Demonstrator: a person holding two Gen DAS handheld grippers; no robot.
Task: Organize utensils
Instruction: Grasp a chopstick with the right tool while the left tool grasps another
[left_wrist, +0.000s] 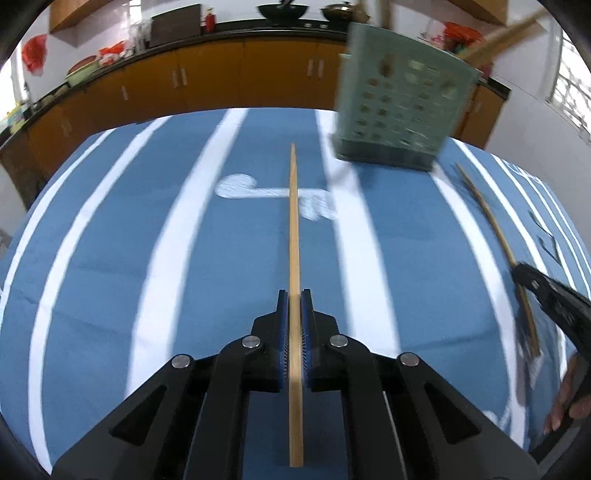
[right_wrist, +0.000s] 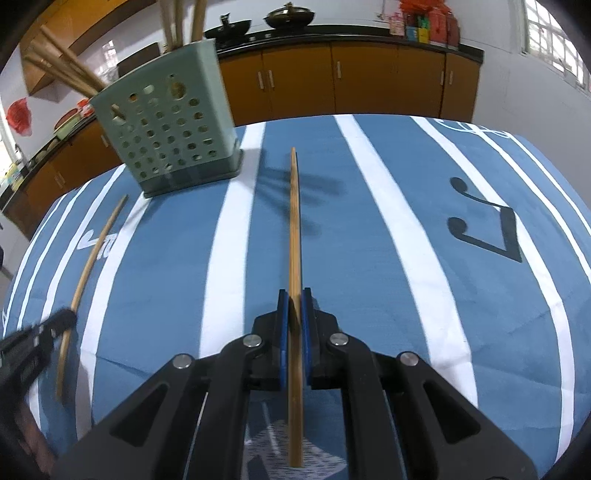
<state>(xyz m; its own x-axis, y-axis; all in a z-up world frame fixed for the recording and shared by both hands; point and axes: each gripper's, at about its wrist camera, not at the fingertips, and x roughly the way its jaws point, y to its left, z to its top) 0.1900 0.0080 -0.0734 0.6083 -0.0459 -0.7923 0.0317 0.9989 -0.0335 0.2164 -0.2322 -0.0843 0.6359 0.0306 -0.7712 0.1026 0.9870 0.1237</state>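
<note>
My left hand-held gripper (left_wrist: 294, 299) is clenched on a long wooden chopstick (left_wrist: 293, 236). The stick sits between the blue pads (left_wrist: 282, 325) and pokes out far in front, over the blue cloth with white stripes (left_wrist: 110, 258) that covers the desk. My right hand-held gripper (right_wrist: 294, 299) is clenched on another chopstick (right_wrist: 294, 229) in the same way, with its tip pointing ahead over the cloth. From the left camera I can see the right hand-held gripper at the right edge, with its stick running through it and a person's fingers (left_wrist: 565, 406) on the handle below. The green holder with round holes (right_wrist: 166, 129) stands upright on the cloth, ahead and between the two sticks. More wooden chopsticks (right_wrist: 66, 74) already stand inside it and lean out over its top. A black music note (right_wrist: 487, 225) is printed on the cloth to the right. Brown cupboards (right_wrist: 332, 81) run along the wall behind the desk.
</note>
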